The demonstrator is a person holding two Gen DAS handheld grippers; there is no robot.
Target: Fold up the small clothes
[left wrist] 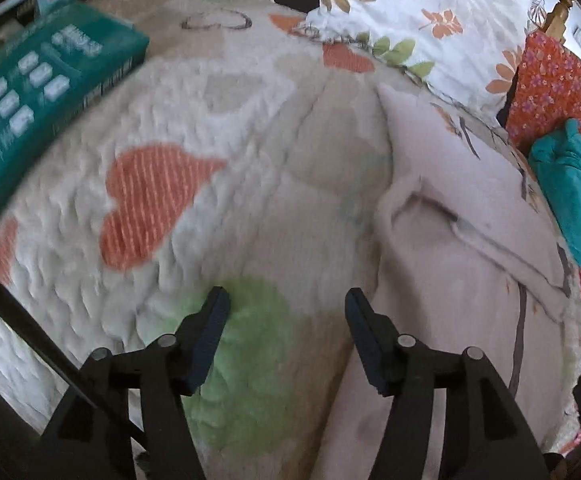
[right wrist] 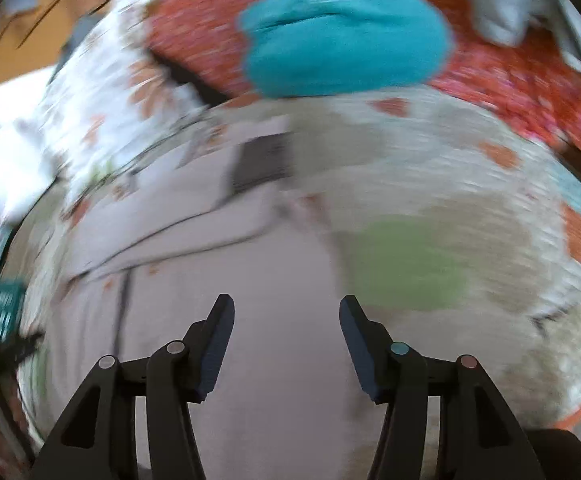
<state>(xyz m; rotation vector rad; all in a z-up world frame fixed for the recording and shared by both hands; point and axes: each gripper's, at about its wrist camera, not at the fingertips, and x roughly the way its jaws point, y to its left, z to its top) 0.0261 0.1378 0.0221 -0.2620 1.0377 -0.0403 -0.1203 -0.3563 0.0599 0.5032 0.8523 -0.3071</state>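
Note:
A pale pink small garment (left wrist: 446,248) with thin dark lines lies partly folded on a fluffy blanket (left wrist: 162,240) with orange hearts and green patches. It also shows in the right wrist view (right wrist: 226,280), blurred. My left gripper (left wrist: 286,300) is open and empty, over the blanket just left of the garment's edge. My right gripper (right wrist: 286,308) is open and empty, over the garment's near part. A folded teal garment (left wrist: 570,196) lies at the right on red floral cloth; it also shows in the right wrist view (right wrist: 342,36).
A teal box (left wrist: 38,84) sits at the left on the blanket. A white leaf-print pillow (left wrist: 410,12) lies at the back. Red floral cloth (left wrist: 554,80) covers the right side, with a wooden bedpost (left wrist: 558,12) behind it.

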